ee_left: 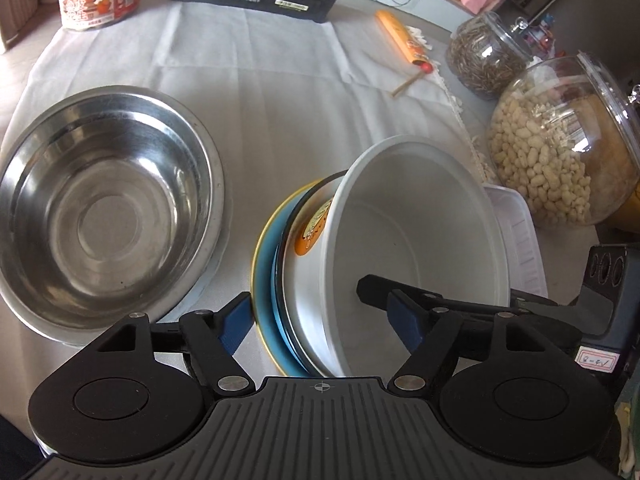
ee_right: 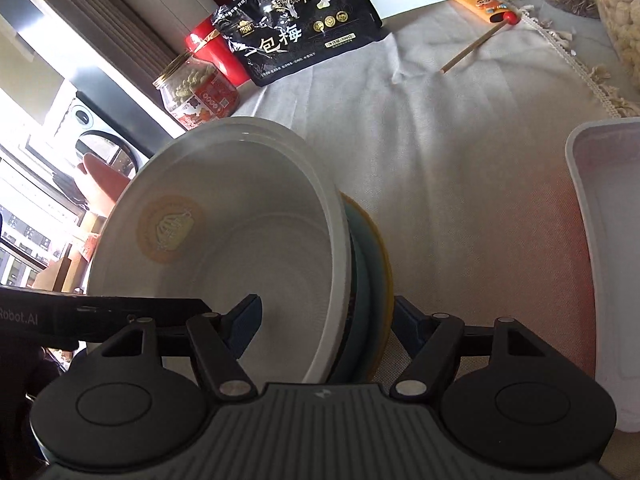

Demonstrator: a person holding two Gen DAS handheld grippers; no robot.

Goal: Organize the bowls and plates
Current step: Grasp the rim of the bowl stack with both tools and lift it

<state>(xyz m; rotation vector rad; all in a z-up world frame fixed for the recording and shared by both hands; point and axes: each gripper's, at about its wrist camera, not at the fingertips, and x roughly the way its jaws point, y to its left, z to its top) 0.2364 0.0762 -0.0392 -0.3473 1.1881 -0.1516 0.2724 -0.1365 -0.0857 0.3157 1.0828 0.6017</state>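
The stack of dishes stood tilted on edge on the tablecloth (ee_left: 280, 92): one white bowl (ee_left: 416, 240) and one blue plate (ee_left: 264, 276), with perhaps one more dish between them, hard to count. The left gripper (ee_left: 320, 320) was wide open around it without pressing. The right gripper (ee_right: 326, 330) straddled the stack's rims, the grip unclear; one steel bowl (ee_left: 108, 208) sat apart.

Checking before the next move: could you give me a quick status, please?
Right gripper clamps white bowl and blue plate, tilted on edge. Left gripper open, astride them. Steel bowl alongside.
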